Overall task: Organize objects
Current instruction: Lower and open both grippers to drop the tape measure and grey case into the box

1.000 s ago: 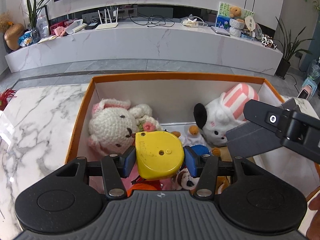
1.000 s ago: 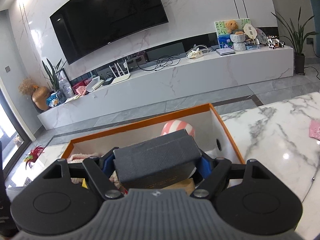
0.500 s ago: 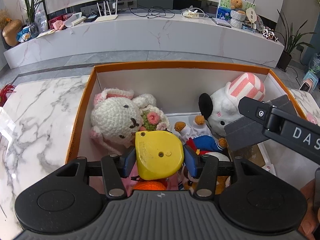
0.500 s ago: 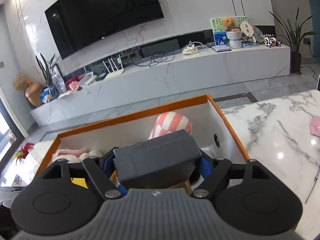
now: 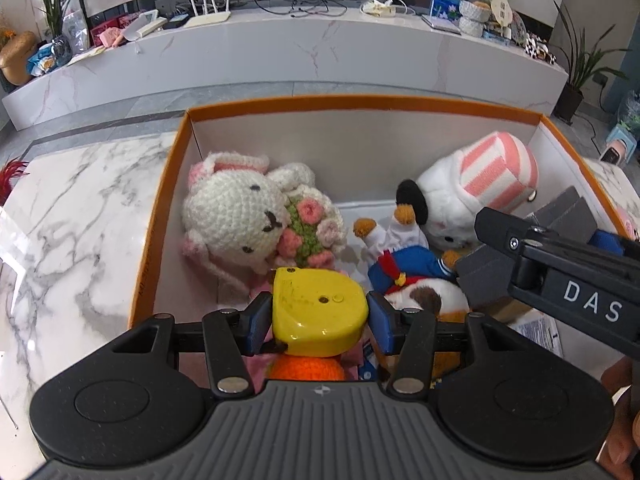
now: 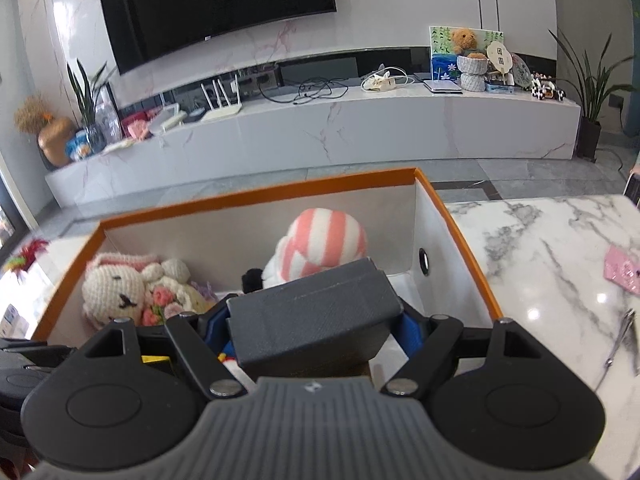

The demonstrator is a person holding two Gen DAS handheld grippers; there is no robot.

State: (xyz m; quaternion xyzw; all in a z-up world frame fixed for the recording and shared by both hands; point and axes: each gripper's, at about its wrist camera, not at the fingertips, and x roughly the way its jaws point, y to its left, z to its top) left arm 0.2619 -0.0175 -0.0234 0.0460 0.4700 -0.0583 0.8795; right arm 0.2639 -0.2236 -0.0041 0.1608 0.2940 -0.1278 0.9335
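Observation:
My left gripper (image 5: 318,314) is shut on a yellow tape measure (image 5: 318,310), held over the near side of an orange-rimmed box (image 5: 360,102). Inside the box lie a crocheted white rabbit (image 5: 236,216) with a flower bouquet, a white plush with a pink-striped hat (image 5: 480,184), a blue sailor duck plush (image 5: 408,264) and an orange knitted piece (image 5: 306,368) under the tape. My right gripper (image 6: 312,320) is shut on a dark grey box (image 6: 312,320), held above the box's right half. That grey box (image 5: 560,220) also shows at the right in the left wrist view.
The orange-rimmed box (image 6: 264,192) stands on a white marble table (image 6: 560,248). A pink card (image 6: 626,274) and a thin metal tool (image 6: 620,340) lie on the table to the right. A long white TV bench (image 6: 320,132) with clutter runs behind, across a grey floor.
Both views have tipped downward, so more of the box's inside shows. The right gripper with the grey box has shifted a little over the box. Both grips are unchanged.

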